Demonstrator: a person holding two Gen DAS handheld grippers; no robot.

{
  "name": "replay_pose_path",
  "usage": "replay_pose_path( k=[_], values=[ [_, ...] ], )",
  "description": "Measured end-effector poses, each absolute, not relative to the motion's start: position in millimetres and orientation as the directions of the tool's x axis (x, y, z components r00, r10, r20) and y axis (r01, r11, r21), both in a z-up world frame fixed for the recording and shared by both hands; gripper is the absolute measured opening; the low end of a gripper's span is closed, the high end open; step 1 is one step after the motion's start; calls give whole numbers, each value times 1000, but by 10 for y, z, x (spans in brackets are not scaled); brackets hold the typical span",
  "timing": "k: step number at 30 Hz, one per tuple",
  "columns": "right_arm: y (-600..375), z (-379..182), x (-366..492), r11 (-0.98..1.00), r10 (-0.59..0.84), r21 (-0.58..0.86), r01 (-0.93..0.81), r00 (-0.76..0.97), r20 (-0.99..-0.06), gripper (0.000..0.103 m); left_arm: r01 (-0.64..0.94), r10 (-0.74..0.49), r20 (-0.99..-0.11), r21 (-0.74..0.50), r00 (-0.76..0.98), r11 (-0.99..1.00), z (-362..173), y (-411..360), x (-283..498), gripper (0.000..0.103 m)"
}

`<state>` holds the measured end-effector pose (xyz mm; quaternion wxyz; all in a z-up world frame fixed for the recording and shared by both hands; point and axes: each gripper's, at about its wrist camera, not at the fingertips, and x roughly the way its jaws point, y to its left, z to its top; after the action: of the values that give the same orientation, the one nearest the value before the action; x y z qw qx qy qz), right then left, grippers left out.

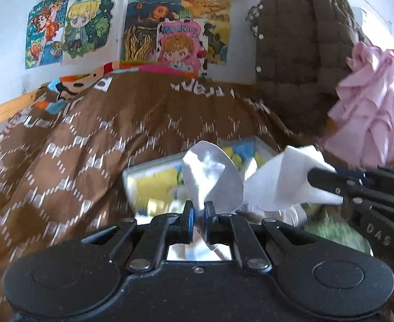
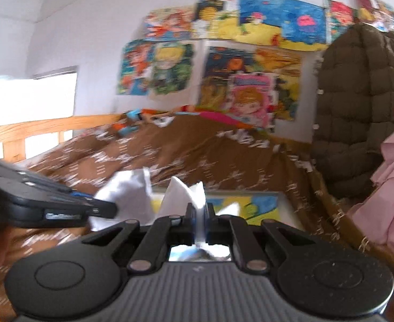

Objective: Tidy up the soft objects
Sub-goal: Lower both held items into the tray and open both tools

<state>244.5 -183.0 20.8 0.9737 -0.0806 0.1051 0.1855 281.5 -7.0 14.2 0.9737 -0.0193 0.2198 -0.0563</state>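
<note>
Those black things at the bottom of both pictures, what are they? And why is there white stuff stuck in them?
They are grabbing tools, one in each of a person's hands, not a whole robot. Each tool has a camera looking along its two fingers, so one picture comes from the left gripper and the other from the right gripper. Both have pinched shut on the same white cloth, holding it up between them. Below lies a bed with a brown blanket, and a colourful picture rests on it. A brown puffy jacket and a pink frilly garment hang on the right, and drawings cover the wall.
</note>
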Motion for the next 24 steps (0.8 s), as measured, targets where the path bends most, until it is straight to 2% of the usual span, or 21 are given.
replay_pose_path(
  k=[10, 16, 24],
  values=[
    [-2059, -31, 3453, 967, 220, -59, -247, 929, -296, 7, 133, -156, -402, -84, 902, 988, 109, -526, 4024, 8],
    [-2212, -204, 3740, 976, 215, 51, -210, 917, -336, 7, 153, -160, -413, -50, 897, 987, -43, -719, 4323, 8],
    [-2332, -312, 3922, 979, 204, 97, -180, 899, -387, 7, 135, -155, -463, -75, 873, 988, -208, -788, 4501, 8]
  ],
)
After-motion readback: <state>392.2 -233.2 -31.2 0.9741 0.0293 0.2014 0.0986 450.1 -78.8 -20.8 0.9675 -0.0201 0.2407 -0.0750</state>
